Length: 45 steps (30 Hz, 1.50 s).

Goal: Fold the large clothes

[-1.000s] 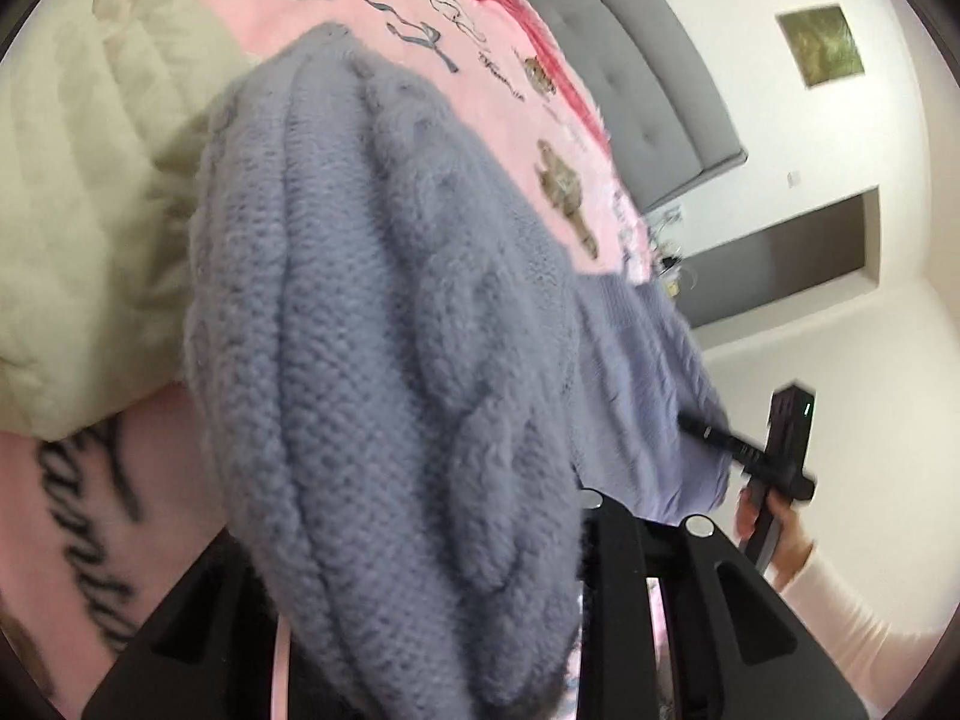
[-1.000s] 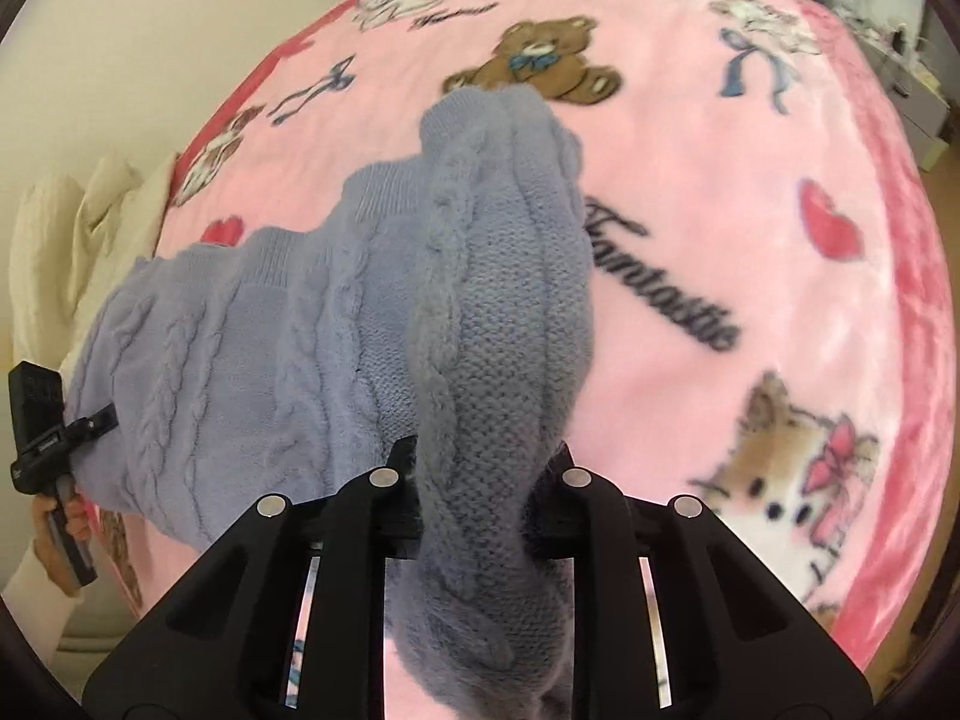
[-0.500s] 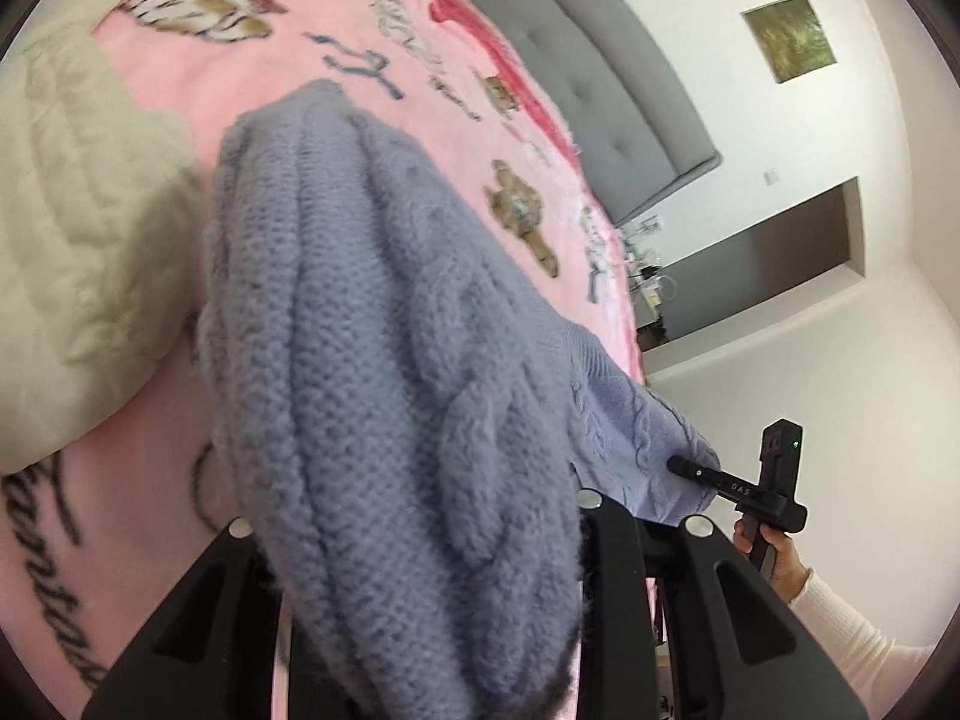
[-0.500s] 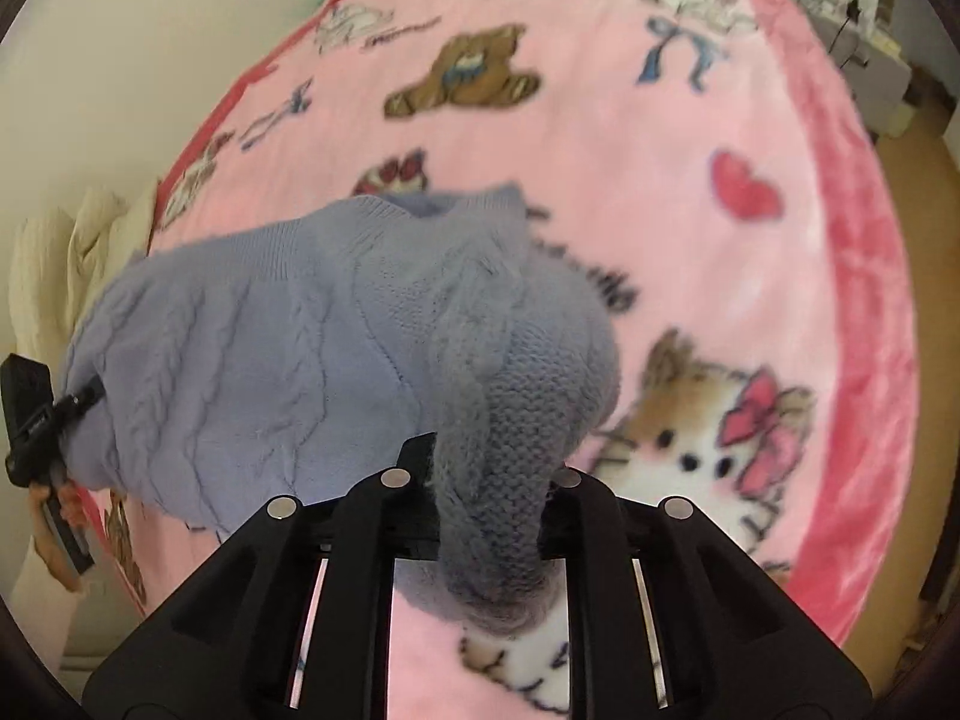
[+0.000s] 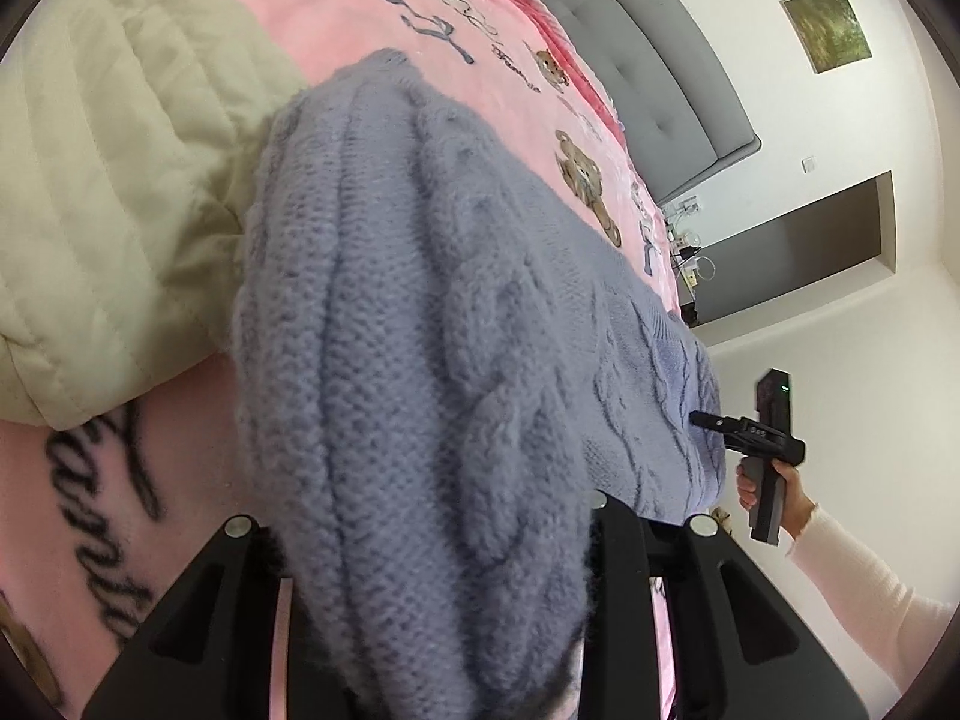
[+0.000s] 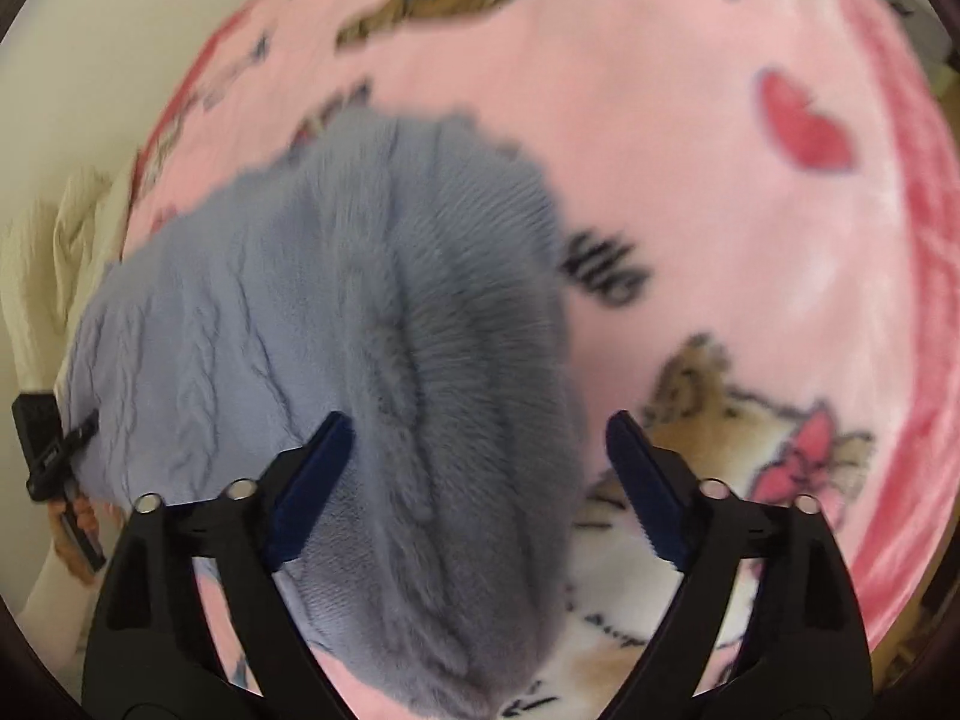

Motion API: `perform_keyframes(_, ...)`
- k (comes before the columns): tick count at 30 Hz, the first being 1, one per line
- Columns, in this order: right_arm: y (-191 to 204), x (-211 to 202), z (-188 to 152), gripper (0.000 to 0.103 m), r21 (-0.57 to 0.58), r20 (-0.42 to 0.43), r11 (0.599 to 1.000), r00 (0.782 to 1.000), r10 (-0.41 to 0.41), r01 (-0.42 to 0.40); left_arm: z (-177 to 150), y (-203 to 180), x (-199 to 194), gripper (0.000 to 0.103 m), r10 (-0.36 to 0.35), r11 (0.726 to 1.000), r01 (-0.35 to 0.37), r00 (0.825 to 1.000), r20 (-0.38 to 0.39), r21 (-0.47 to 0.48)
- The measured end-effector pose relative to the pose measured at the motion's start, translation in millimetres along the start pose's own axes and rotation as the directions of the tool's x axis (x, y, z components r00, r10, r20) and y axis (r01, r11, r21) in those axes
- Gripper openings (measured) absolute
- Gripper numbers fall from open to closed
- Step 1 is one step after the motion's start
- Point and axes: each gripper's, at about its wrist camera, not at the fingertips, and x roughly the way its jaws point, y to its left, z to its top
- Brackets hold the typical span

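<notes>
A lavender cable-knit sweater lies on a pink printed blanket on a bed. My left gripper is shut on a bunched edge of the sweater, which fills the space between its fingers. In the right wrist view the sweater is blurred and lies between and below the fingers. My right gripper is open, its blue pads spread wide on either side of the fabric. The right gripper also shows in the left wrist view, at the sweater's far edge.
A cream quilted cover lies at the left of the bed. A grey padded headboard and white walls stand behind. The blanket's red border runs along the bed's right edge.
My right gripper has opened and let go of the sweater fold it held, and the fabric has dropped onto the blanket. My left gripper keeps its hold.
</notes>
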Motion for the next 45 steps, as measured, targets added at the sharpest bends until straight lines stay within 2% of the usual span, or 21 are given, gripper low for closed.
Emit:
perform_keyframes(2, 6, 20, 6, 0.089, -0.058, -0.072, 0.997, 0.996, -0.056, 0.052, -1, 4, 0, 0.032, -0.002, 1.0, 0.002, 1.0, -0.008, 0.001)
perform_keyframes(4, 7, 34, 9, 0.092, -0.05, -0.126, 0.998, 0.991, -0.033, 0.027, -2, 9, -1, 0.033, -0.002, 1.0, 0.002, 1.0, -0.019, 0.003)
perform_keyframes(6, 10, 43, 14, 0.095, -0.028, -0.138, 1.0, 0.99, -0.018, 0.014, -2, 12, 1, 0.034, -0.005, 1.0, 0.005, 1.0, -0.028, 0.001)
perform_keyframes(10, 26, 55, 19, 0.096, -0.075, -0.168, 0.997, 0.986, -0.02, 0.007, -2, 16, 4, 0.035, -0.013, 1.0, 0.013, 0.999, -0.039, -0.002)
perform_keyframes(12, 35, 56, 22, 0.095, -0.086, -0.178, 0.995, 0.984, 0.028, -0.044, -2, 19, 5, 0.037, -0.018, 1.0, 0.018, 0.999, -0.048, -0.006)
perform_keyframes(14, 45, 54, 25, 0.095, -0.098, -0.164, 0.985, 0.979, 0.123, -0.14, 0, 22, 7, 0.038, -0.028, 1.0, 0.027, 0.998, -0.054, -0.01)
perform_keyframes(15, 51, 57, 27, 0.095, -0.116, -0.163, 0.984, 0.98, 0.113, -0.132, 4, 22, 11, 0.039, -0.031, 0.999, 0.03, 0.998, -0.056, -0.012)
perform_keyframes(18, 64, 78, 32, 0.096, -0.161, -0.182, 0.987, 0.983, -0.011, -0.019, 2, 29, 10, 0.044, -0.029, 1.0, 0.028, 0.997, -0.07, -0.013)
perform_keyframes(22, 66, 84, 38, 0.095, -0.108, -0.169, 0.994, 0.986, -0.007, -0.012, -1, 40, 16, 0.059, -0.006, 0.999, 0.002, 0.996, -0.088, -0.051)
perform_keyframes(23, 69, 81, 36, 0.092, -0.128, -0.153, 0.992, 0.988, -0.009, -0.011, -1, 43, 17, 0.06, -0.012, 0.998, 0.007, 0.996, -0.092, -0.058)
perform_keyframes(24, 70, 79, 34, 0.082, -0.146, -0.141, 0.989, 0.99, -0.012, -0.009, -2, 44, 19, 0.06, -0.016, 0.998, 0.01, 0.996, -0.093, -0.062)
perform_keyframes(25, 72, 74, 33, 0.064, -0.153, -0.117, 0.988, 0.993, -0.016, -0.002, -2, 45, 19, 0.06, -0.018, 0.998, 0.013, 0.996, -0.092, -0.064)
perform_keyframes(27, 70, 69, 32, 0.042, -0.107, -0.104, 0.994, 0.994, 0.022, -0.034, -3, 46, 21, 0.06, -0.02, 0.998, 0.015, 0.996, -0.085, -0.064)
perform_keyframes(28, 69, 69, 32, 0.04, -0.067, -0.109, 0.997, 0.993, 0.041, -0.049, -3, 46, 23, 0.06, -0.015, 0.998, 0.009, 0.996, -0.09, -0.065)
perform_keyframes(31, 86, 67, 30, 0.034, -0.148, -0.089, 0.989, 0.996, -0.006, -0.007, 1, 47, 37, 0.058, 0.003, 0.996, -0.013, 0.993, -0.115, -0.088)
perform_keyframes(32, 91, 65, 25, 0.033, -0.143, -0.081, 0.99, 0.997, -0.009, -0.002, 2, 46, 39, 0.046, -0.002, 0.995, -0.01, 0.993, -0.118, -0.095)
perform_keyframes(33, 96, 59, 23, 0.031, -0.152, -0.053, 0.988, 0.998, -0.026, 0.017, 4, 43, 40, 0.038, -0.014, 0.996, 0.004, 0.994, -0.11, -0.091)
perform_keyframes(35, 107, 47, 19, 0.03, -0.171, -0.004, 0.984, 0.999, -0.044, 0.043, 6, 33, 36, 0.032, -0.009, 0.998, 0.004, 0.997, -0.077, -0.06)
perform_keyframes(39, 113, 6, 12, 0.027, -0.163, 0.128, 0.986, 0.992, -0.003, 0.025, 12, 9, 20, 0.03, -0.1, 0.995, 0.101, 0.995, 0.031, -0.029)
perform_keyframes(42, 106, -18, 7, 0.026, -0.128, 0.178, 0.992, 0.984, 0.014, 0.009, 19, -13, 20, 0.029, -0.089, 0.996, 0.088, 0.995, 0.045, 0.027)
perform_keyframes(45, 100, -43, -9, 0.025, -0.109, 0.231, 0.994, 0.973, 0.022, 0.004, 23, -25, 18, 0.029, -0.123, 0.991, 0.12, 0.99, 0.064, 0.051)
